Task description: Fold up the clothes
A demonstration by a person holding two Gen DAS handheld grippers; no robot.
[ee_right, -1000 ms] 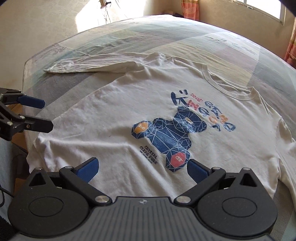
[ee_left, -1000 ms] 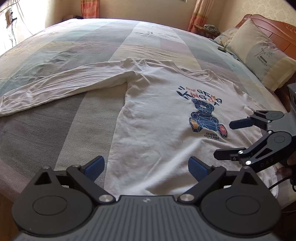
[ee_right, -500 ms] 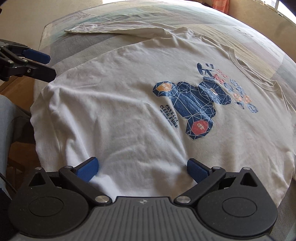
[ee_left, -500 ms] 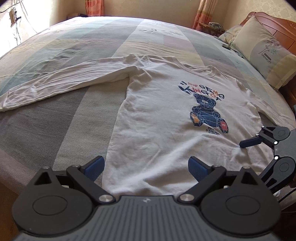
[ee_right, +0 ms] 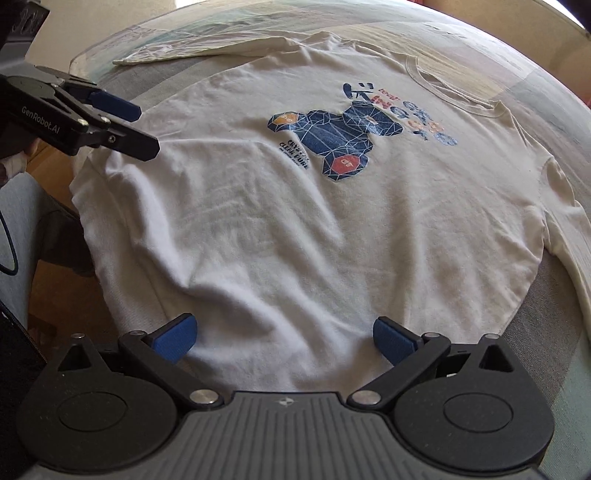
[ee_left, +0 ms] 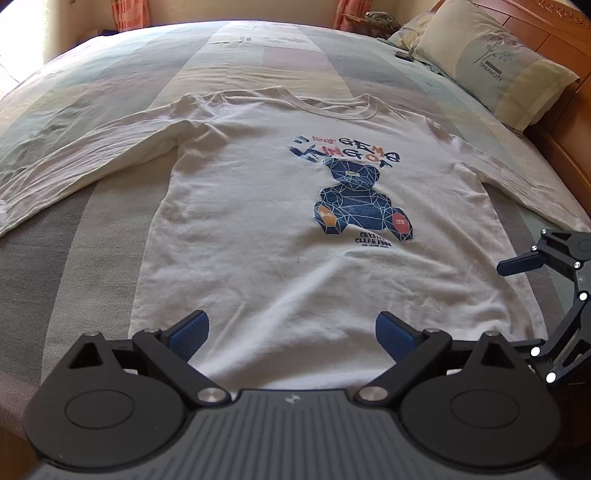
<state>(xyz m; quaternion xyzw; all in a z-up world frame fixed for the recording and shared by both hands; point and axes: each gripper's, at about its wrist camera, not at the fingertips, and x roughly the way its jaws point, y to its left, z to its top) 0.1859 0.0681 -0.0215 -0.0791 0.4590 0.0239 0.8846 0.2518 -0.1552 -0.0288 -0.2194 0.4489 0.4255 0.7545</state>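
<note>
Bed open around shirt; pillow far corner, well apart.

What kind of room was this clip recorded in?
A bedroom, most likely: the shirt lies on a made bed, with a pillow against a wooden headboard and curtains behind.

shirt hem hidden behind left gripper body, left sleeve cut off, small print beneath bear unreadable

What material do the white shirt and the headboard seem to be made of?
The shirt looks like soft cotton knit with a matte finish: it lies limp with fine wrinkles and has a ribbed collar, though the fibre cannot be confirmed. The headboard looks like varnished reddish-brown wood: it shows a carved edge and a slight shine.
</note>
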